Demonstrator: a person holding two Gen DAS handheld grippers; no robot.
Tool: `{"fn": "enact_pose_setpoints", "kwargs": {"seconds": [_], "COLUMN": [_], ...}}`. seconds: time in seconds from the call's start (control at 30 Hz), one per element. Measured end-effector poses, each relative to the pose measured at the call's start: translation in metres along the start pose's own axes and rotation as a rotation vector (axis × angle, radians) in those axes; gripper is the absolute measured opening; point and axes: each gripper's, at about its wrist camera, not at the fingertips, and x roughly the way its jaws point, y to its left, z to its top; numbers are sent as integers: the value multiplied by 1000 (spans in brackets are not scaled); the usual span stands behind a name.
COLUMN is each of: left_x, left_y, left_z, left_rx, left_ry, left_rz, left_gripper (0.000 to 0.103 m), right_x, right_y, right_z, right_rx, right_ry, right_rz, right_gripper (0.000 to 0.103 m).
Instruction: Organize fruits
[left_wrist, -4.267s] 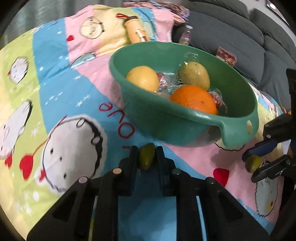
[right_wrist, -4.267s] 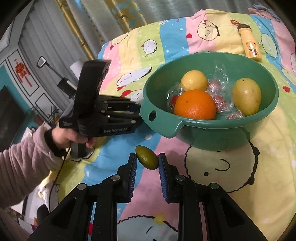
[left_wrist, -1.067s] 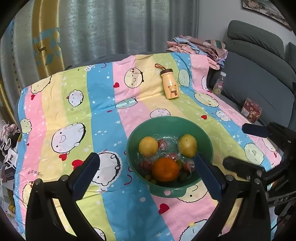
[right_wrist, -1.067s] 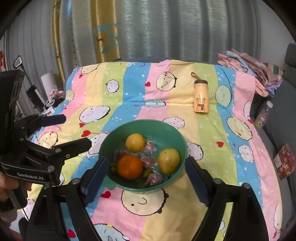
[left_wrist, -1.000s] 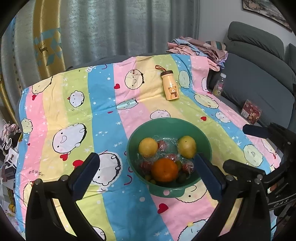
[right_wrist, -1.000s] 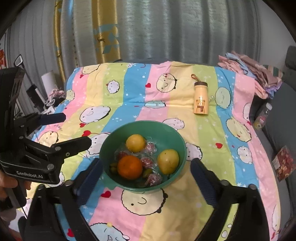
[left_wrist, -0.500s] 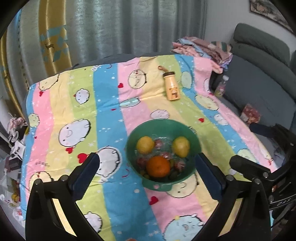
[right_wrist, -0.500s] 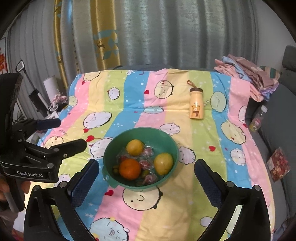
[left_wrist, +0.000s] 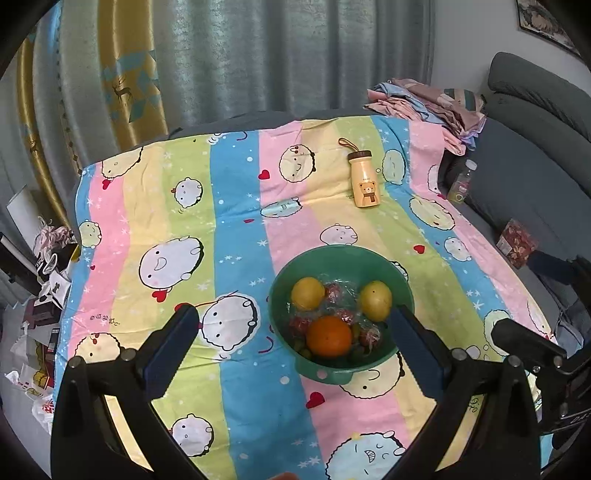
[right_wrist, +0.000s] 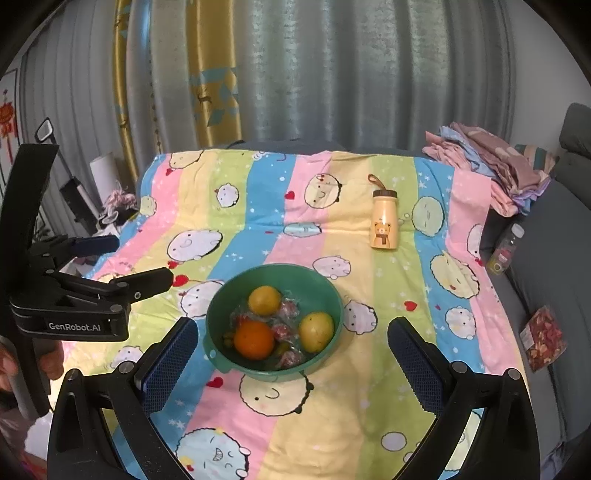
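A green bowl (left_wrist: 332, 254) (right_wrist: 273, 269) sits on the striped cartoon blanket (left_wrist: 236, 221). Inside lie an orange (left_wrist: 328, 336) (right_wrist: 254, 339), a yellow lemon (left_wrist: 307, 293) (right_wrist: 264, 300), a yellow-green fruit (left_wrist: 375, 300) (right_wrist: 316, 331), red fruits in clear wrap (left_wrist: 334, 291) and small green fruits (left_wrist: 303, 347) (right_wrist: 282, 347). My left gripper (left_wrist: 293, 314) (right_wrist: 142, 258) hovers open, well above and short of the bowl. At a like height my right gripper (right_wrist: 291, 325) (left_wrist: 515, 291) stands wide open. Neither holds anything.
A yellow bear bottle (left_wrist: 364, 181) (right_wrist: 384, 221) lies on the blanket beyond the bowl. Folded clothes (right_wrist: 491, 162), a grey sofa (left_wrist: 517, 166), a small bottle (right_wrist: 506, 247) and a red snack packet (right_wrist: 543, 338) are on the right. Floor clutter (left_wrist: 44, 288) lies left. Curtains hang behind.
Both small green fruits held earlier now lie in the bowl. Over the last second both grippers rose and drew back, so the bowl looks smaller; the right jaws widened a little.
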Motion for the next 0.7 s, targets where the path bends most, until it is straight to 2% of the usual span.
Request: {"fn": "enact_pose_setpoints", "kwargs": {"seconds": [0.7], "left_x": [0], "left_y": [2], "left_z": [4], "left_rx": [-2], "left_ry": [-15], "left_rz": [-13], "left_gripper": [103], "right_x": [8], "right_y": [8], "right_z": [3], "right_rx": [-9], "right_ry": [8], "right_rz": [17], "right_gripper": [102]}}
